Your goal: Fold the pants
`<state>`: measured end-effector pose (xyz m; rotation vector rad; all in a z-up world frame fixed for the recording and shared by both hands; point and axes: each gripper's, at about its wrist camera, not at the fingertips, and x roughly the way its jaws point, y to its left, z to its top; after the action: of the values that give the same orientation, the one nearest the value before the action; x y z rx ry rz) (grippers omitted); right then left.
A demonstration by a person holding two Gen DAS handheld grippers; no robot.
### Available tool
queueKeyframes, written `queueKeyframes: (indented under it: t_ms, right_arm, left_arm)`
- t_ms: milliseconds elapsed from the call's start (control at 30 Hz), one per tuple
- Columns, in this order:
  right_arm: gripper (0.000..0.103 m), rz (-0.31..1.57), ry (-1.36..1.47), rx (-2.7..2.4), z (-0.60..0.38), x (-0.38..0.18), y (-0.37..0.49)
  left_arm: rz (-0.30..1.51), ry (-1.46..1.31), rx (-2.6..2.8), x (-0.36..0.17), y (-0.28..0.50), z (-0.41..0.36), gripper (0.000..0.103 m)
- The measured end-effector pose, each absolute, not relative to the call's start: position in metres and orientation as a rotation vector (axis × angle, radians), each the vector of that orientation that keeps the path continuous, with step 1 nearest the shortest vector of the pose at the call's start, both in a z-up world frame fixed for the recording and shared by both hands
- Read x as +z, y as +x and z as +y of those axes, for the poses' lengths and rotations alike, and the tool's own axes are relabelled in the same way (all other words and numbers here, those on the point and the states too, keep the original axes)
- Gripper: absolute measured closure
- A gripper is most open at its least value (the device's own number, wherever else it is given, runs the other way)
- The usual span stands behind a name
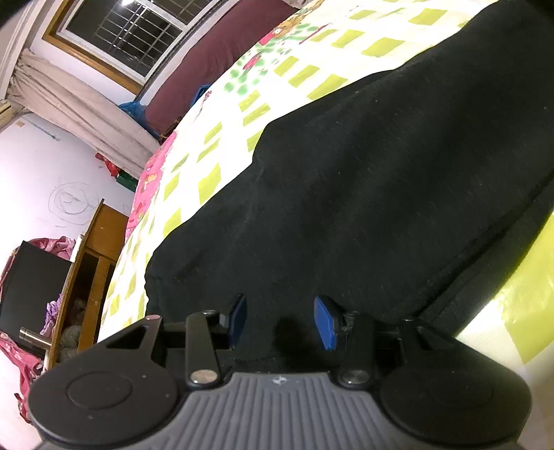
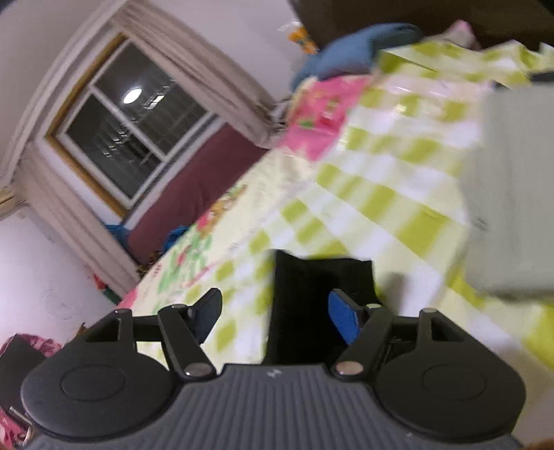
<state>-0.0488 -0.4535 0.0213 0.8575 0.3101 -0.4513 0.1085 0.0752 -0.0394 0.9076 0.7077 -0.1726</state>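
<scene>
Black pants [image 1: 363,194] lie spread on the green-and-white checked bedsheet [image 1: 214,173] and fill most of the left wrist view. My left gripper [image 1: 280,320] is open, low over the near edge of the pants, with blue pads [image 1: 325,322] on either side of the fabric. In the blurred right wrist view a narrow black end of the pants [image 2: 318,294] lies on the sheet [image 2: 381,187]. My right gripper [image 2: 277,315] is open just above it, its right pad [image 2: 342,320] over the fabric.
A window [image 1: 128,31] with curtains, a maroon headboard [image 1: 214,59] and a wooden cabinet [image 1: 93,270] stand beyond the bed's left side. A grey blurred block [image 2: 516,187] fills the right of the right wrist view. Blue cloth [image 2: 349,52] lies at the bed's far end.
</scene>
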Motion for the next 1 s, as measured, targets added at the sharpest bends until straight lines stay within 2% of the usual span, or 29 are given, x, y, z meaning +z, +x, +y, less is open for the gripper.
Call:
queueKeyframes:
  t_ms: [233, 567, 800, 833, 900, 933, 1000]
  right_arm:
    - [0.033, 0.392, 0.946, -0.463, -0.452, -0.013, -0.059]
    - [0.035, 0.448, 0.806, -0.507, -0.449, 0.006, 0.001]
    - [0.037, 0.763, 0.712, -0.604, -0.451, -0.024, 0.072]
    - [0.042, 0.777, 0.717, -0.612, -0.452, -0.028, 0.073]
    - [0.071, 0.778, 0.7, -0.624, -0.453, -0.029, 0.071]
    - [0.097, 0.777, 0.72, -0.62, -0.457, -0.029, 0.067]
    - [0.099, 0.755, 0.833, -0.584, -0.467, -0.026, 0.054]
  left_arm:
    - [0.704, 0.947, -0.166, -0.042, 0.106, 0.069, 0.045]
    - [0.7, 0.922, -0.176, -0.043, 0.107, 0.072, 0.045]
    - [0.693, 0.873, -0.182, -0.042, 0.108, 0.08, 0.045]
    - [0.692, 0.866, -0.183, -0.042, 0.108, 0.081, 0.045]
    - [0.69, 0.853, -0.186, -0.042, 0.108, 0.083, 0.045]
    - [0.688, 0.85, -0.187, -0.041, 0.108, 0.084, 0.045]
    - [0.684, 0.841, -0.188, -0.042, 0.108, 0.085, 0.045]
